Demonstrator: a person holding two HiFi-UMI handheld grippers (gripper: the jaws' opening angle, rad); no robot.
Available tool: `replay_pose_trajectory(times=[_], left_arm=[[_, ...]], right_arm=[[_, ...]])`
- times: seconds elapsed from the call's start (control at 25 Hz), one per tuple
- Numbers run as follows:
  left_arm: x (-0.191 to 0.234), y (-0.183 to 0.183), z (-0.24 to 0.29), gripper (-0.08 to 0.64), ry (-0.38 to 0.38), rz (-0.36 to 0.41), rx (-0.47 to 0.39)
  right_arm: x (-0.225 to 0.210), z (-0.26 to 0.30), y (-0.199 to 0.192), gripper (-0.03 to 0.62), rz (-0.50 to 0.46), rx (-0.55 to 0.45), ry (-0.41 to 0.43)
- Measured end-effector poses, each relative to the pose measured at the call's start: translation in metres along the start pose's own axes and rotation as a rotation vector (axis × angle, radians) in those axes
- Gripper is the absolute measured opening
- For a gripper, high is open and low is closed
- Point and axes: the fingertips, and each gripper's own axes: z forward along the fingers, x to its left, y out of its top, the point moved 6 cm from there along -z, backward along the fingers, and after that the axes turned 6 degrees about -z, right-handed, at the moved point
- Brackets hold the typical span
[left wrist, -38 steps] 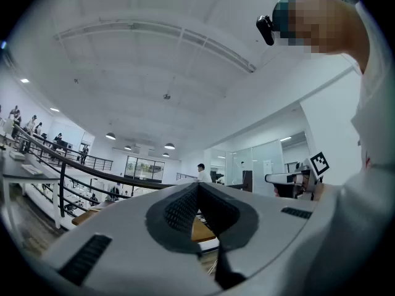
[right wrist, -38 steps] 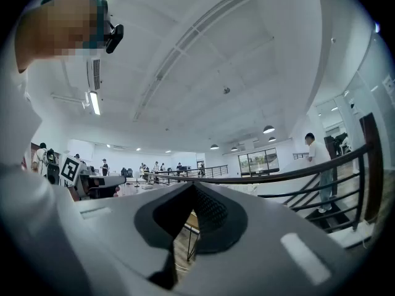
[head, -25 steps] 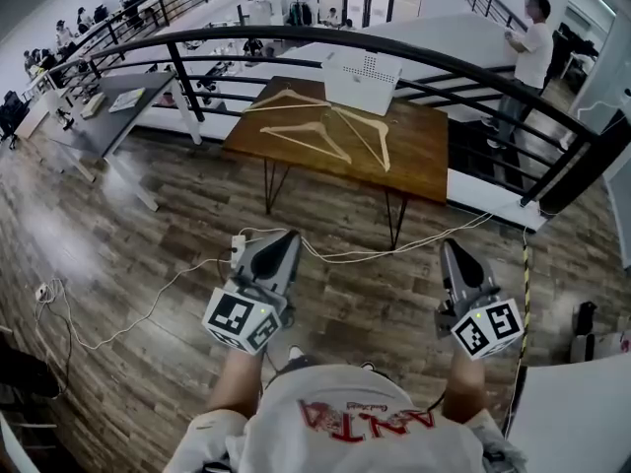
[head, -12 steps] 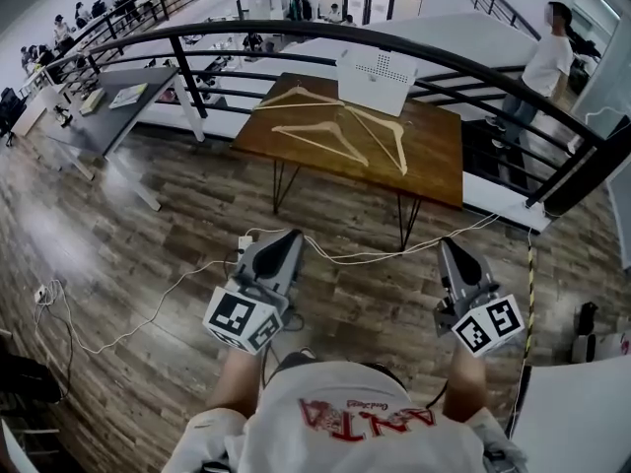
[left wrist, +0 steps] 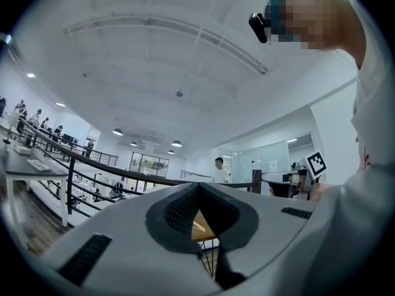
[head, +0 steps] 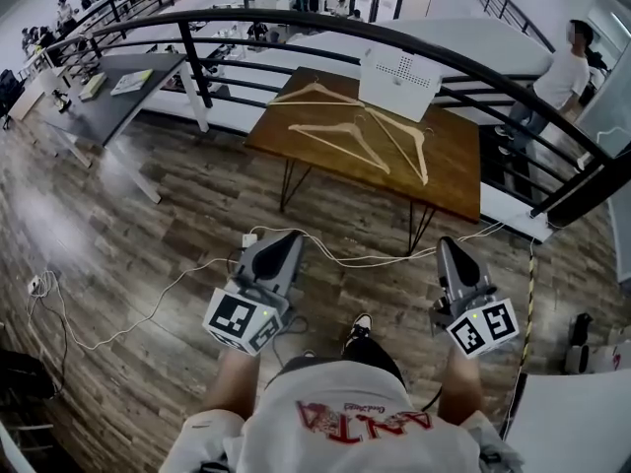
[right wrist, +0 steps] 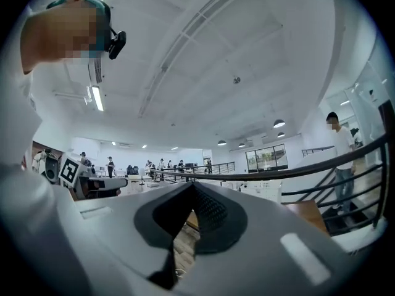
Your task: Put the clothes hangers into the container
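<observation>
Hangers [head: 335,142] on table [head: 455,158] — well beyond both hand-held grippers [head: 290,236] [head: 450,243]

The grey two-jaw left gripper [head: 284,239], with a black-and-white marker cube at its rear, is being held level ahead of the body on the bare left forearm [head: 235,382]. Its jaws are being pressed together on nothing. The matching grey right gripper [head: 450,247] is being held parallel, well apart from it, on the bare right forearm [head: 463,387], jaws likewise closed and empty.

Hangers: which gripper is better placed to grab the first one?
Right, marginally. The right gripper lines up with the rightmost hanger, whose end lies nearest the person. Both it and the left gripper are shut and short of the table.
</observation>
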Motion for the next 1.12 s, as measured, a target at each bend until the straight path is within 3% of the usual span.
replay_pose_trajectory(times=[0.36,0.6,0.92,1.12], left_arm=[[0.046,0.007,0.062,0.009,0.023,0.013,0.004],[0.054,0.017,0.130,0.009,0.060,0.028,0.014],[0.049,0.004,0.241,0.009,0.083,0.030,0.043],[0.057,-0.006,0.289,0.009,0.081,0.019,0.087]], right_arm=[[-0.048,0.074,-0.015,-0.002,0.020,0.004,0.017],[-0.114,0.118,-0.015,-0.002,0.026,0.029,0.026],[-0.223,0.157,-0.032,-0.002,0.057,0.050,0.041],[-0.260,0.185,-0.050,-0.002,0.040,0.102,0.030]])
